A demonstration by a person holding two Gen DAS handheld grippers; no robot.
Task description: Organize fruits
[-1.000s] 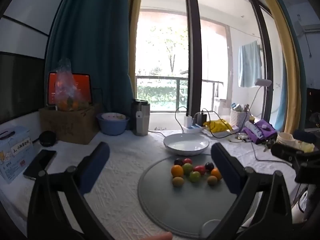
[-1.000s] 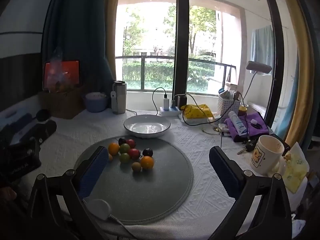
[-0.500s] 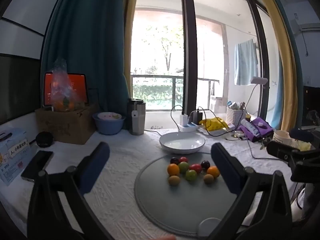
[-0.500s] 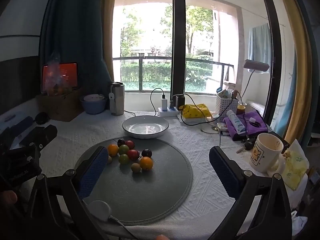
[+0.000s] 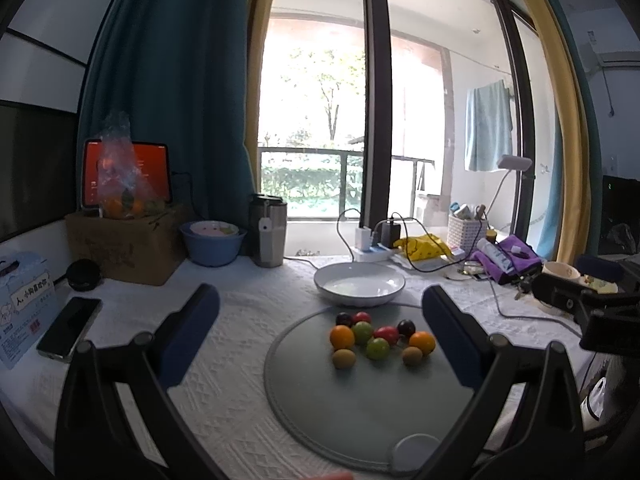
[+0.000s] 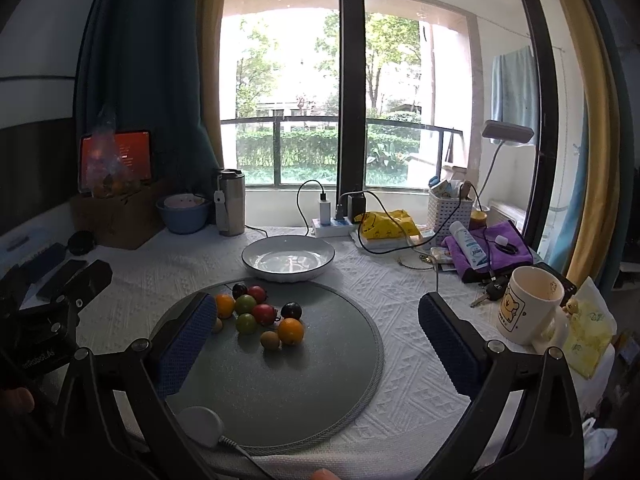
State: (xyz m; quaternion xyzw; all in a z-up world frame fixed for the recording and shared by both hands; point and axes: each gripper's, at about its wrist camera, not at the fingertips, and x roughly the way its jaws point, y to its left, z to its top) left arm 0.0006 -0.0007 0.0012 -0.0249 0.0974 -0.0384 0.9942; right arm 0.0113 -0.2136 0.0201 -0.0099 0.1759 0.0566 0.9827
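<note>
Both grippers hang above the near edge of the table, jaws spread wide, nothing between the blue pads.

Left gripper (image 5: pixel 320 332): fully parted, empty, looking down the round grey mat (image 5: pixel 320 400). The right gripper's black body shows at the right edge of this view.

Right gripper (image 6: pixel 316 340): equally wide apart, empty, aimed across the same mat; its left pad covers part of one small brown fruit.

Fruits (image 6: pixel 260 316): a loose cluster on the far half of the mat, touching or just beside one another. Two orange ones (image 5: pixel 342 337), two green (image 5: pixel 377 348), two red, two dark plum-coloured, two small brown (exact kinds cannot be told at this size).

White bowl (image 6: pixel 288 258): empty, on the white textured cloth just beyond the mat's far edge, near the fruit.

Small white puck with a cable (image 6: pixel 200 426) lies on the mat's near rim.

Periphery: bear-print mug (image 6: pixel 528 304) to the right, well apart from the mat; phone (image 5: pixel 68 332) at left; steel tumbler (image 6: pixel 230 204) and blue basin (image 5: pixel 212 242) toward the window.
</note>
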